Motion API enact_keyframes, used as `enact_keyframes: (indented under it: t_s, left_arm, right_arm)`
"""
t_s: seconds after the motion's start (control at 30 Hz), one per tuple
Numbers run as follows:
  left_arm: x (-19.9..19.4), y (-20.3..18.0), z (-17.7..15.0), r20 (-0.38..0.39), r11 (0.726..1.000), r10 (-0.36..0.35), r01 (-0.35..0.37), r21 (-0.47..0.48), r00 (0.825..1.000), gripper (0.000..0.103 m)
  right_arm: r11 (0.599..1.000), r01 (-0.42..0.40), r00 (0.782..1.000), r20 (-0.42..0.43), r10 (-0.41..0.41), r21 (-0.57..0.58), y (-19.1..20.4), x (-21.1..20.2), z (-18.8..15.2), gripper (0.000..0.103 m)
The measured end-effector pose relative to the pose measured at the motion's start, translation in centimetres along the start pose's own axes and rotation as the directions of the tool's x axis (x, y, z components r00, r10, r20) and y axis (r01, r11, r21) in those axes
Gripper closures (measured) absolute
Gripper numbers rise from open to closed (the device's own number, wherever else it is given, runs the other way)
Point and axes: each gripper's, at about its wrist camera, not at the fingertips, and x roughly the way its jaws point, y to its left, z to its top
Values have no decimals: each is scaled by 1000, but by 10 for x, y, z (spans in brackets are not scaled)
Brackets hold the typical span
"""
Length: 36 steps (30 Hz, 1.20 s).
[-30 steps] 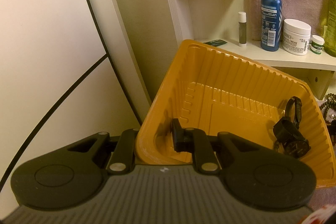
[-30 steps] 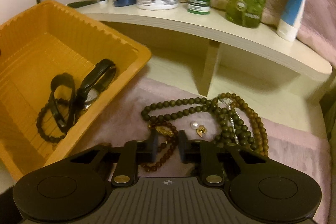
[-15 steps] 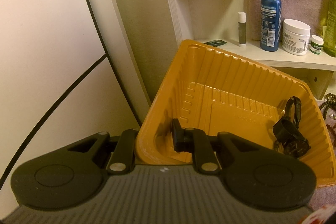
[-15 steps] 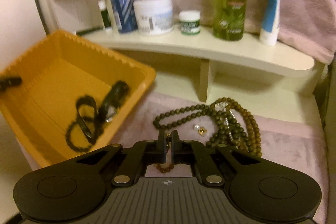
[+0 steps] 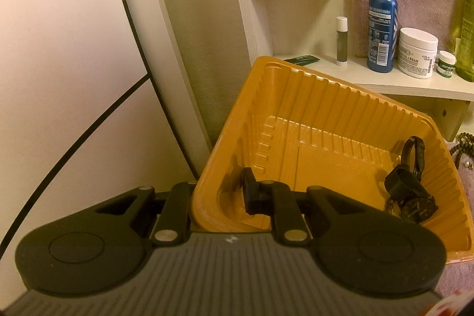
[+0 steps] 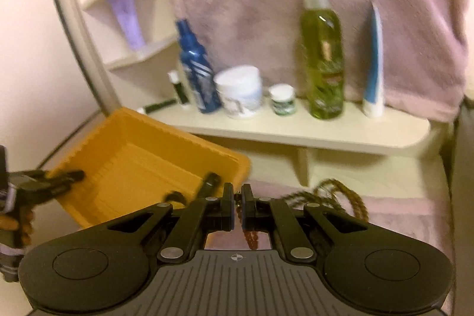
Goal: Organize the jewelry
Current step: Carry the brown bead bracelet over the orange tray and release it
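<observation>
Now that the right gripper (image 6: 238, 208) has been raised, its jaws pinching a reddish-brown bead strand (image 6: 249, 237), the next item is off the pink cloth (image 6: 400, 212); the ribbed orange plastic tray (image 5: 326, 120) stays clamped by its near corner in the left gripper (image 5: 219, 194).

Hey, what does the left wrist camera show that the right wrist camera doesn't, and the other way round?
Left wrist only: the left gripper shut on the orange tray's rim, and the black watch's face in the tray.
Right wrist only: the right gripper shut on a reddish bead string, the blue-and-white tube, and the brown bead necklaces.
Both: tray, shelf, blue spray bottle, white cream jar.
</observation>
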Motion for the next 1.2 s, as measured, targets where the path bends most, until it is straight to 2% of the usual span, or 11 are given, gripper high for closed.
enact_keyframes:
  t_s: [0.3, 0.6, 0.9, 1.13, 1.2]
  left_arm:
    - [2, 1, 1, -8, 1000, -6, 6, -1, 1000, 88]
    - [2, 0, 2, -8, 1000, -6, 6, -2, 1000, 88]
    - [3, 0, 0, -10, 1000, -6, 6, -1, 1000, 88]
    - [5, -1, 0, -15, 1000, -4, 4, 1, 1000, 88]
    - [6, -1, 0, -15, 1000, -4, 4, 1, 1000, 88]
  right_arm:
    - [987, -157, 988, 0, 157, -41, 43, 10, 18, 99]
    - [967, -249, 966, -88, 244, -45, 74, 53, 12, 99]
    - [972, -227, 964, -156, 217, -52, 83, 86, -1, 99]
    - [975, -212, 966, -163, 200, -60, 87, 92, 0, 98]
    - [975, -214, 967, -155, 204, -55, 86, 92, 0, 95]
